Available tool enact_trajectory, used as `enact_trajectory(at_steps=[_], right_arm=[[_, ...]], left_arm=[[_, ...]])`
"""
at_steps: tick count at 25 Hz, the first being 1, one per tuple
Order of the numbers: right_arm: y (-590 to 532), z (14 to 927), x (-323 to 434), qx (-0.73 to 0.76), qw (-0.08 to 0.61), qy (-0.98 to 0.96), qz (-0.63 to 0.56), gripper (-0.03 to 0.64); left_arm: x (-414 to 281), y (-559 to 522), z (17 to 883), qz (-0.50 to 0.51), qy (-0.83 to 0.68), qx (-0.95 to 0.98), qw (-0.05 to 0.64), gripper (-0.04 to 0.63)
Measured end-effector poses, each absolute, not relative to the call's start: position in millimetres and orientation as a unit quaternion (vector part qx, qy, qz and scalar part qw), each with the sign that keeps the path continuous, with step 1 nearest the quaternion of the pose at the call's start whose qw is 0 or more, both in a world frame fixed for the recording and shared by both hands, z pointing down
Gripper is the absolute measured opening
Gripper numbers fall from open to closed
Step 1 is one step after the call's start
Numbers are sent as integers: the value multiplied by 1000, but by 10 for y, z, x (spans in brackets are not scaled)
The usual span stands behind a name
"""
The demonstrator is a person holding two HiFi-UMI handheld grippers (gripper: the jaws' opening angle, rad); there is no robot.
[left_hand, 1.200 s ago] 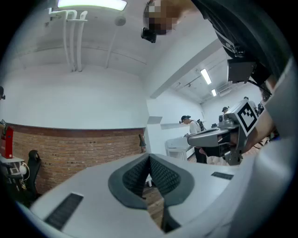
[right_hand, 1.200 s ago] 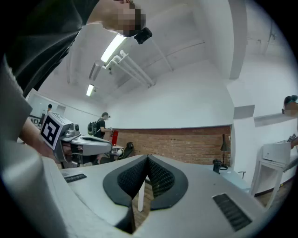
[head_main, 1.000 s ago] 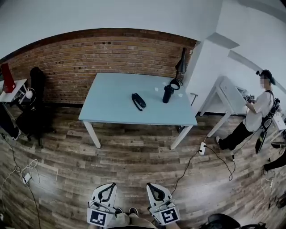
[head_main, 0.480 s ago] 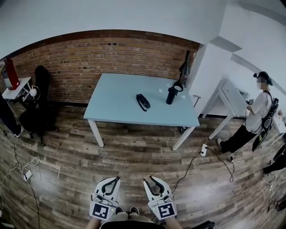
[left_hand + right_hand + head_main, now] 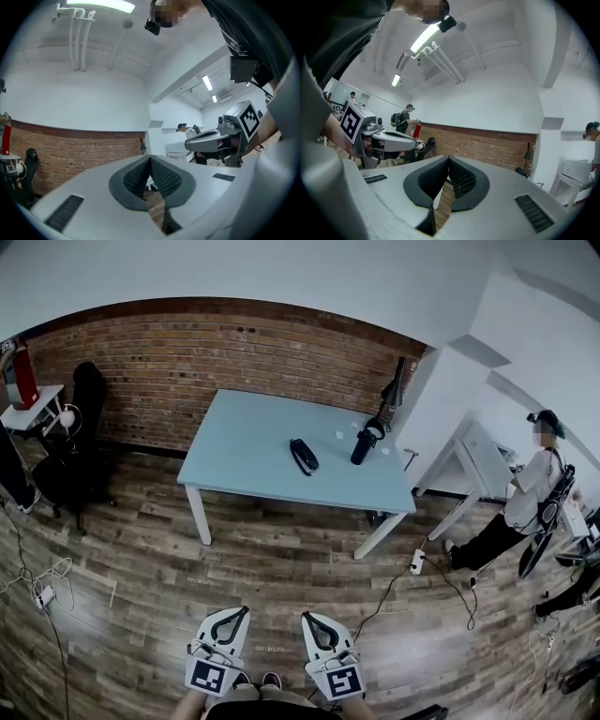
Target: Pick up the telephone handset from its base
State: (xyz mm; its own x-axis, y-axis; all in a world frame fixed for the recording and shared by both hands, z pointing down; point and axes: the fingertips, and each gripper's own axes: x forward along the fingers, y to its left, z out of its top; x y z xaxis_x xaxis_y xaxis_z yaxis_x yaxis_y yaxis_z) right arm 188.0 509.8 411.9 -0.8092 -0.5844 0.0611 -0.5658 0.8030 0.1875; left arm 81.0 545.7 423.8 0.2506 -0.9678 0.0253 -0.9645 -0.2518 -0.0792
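Note:
The black telephone, handset on its base, lies on the light blue table across the room. Both grippers are held low at the bottom of the head view, far from the table and pointing toward it. My left gripper is shut, its ribbed pads meeting at the tip with nothing between them. My right gripper is also shut and empty; its jaws have just been closing, and its pads now touch. Each gripper shows in the other's view: the right gripper, the left gripper.
A black cylindrical flask stands on the table right of the phone. A black chair sits at the left by the brick wall. A person stands at a white desk on the right. A cable and power strip lie on the wood floor.
The right gripper's jaws stood apart half a second ago and are now together. Both grippers and the view have shifted slightly; the table sits a little further right in the picture.

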Motion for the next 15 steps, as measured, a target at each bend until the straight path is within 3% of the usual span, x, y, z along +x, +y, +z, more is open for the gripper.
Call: enact_trajectory(at_steps=[15], right_arm=[[5214,4313,1645,311,98,-943,-62,-2]], left_arm=[[449,5627,4560,-39,596,-802,-10,14]])
